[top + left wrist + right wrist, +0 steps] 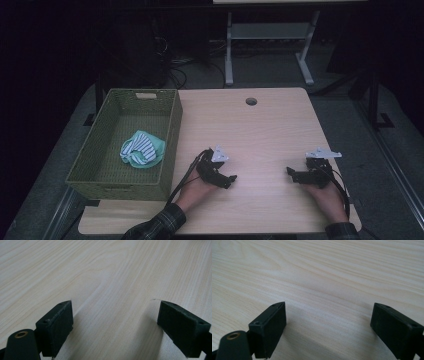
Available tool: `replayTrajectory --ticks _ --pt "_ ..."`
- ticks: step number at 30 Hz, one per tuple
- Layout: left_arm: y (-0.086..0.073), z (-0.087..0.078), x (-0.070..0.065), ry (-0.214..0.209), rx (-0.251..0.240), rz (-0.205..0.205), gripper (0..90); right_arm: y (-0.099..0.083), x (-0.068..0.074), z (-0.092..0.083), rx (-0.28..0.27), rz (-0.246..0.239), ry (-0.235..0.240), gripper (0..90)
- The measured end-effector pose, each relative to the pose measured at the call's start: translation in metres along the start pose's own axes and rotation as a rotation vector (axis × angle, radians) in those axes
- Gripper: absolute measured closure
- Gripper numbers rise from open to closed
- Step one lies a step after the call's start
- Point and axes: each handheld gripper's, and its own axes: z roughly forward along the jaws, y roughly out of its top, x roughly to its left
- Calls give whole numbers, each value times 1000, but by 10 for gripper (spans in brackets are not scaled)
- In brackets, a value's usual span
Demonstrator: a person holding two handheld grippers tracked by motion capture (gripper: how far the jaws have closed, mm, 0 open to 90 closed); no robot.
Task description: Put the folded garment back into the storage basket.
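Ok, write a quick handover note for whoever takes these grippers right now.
Left gripper: open, nothing between the jaws, low over bare table beside the basket.
Right gripper: open, holding nothing, over bare table on the right.
Cloth: striped, green-edged, lying crumpled inside the basket at the table's left.
Done: cloth appears to be in the basket.
Left: likely nothing more to put away on the table; check before stopping.
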Motion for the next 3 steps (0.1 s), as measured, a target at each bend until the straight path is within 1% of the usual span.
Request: replayTrajectory --ticks 3 --pt "0 0 0 0 0 -1 123 0 0 0 0 0 0 127"
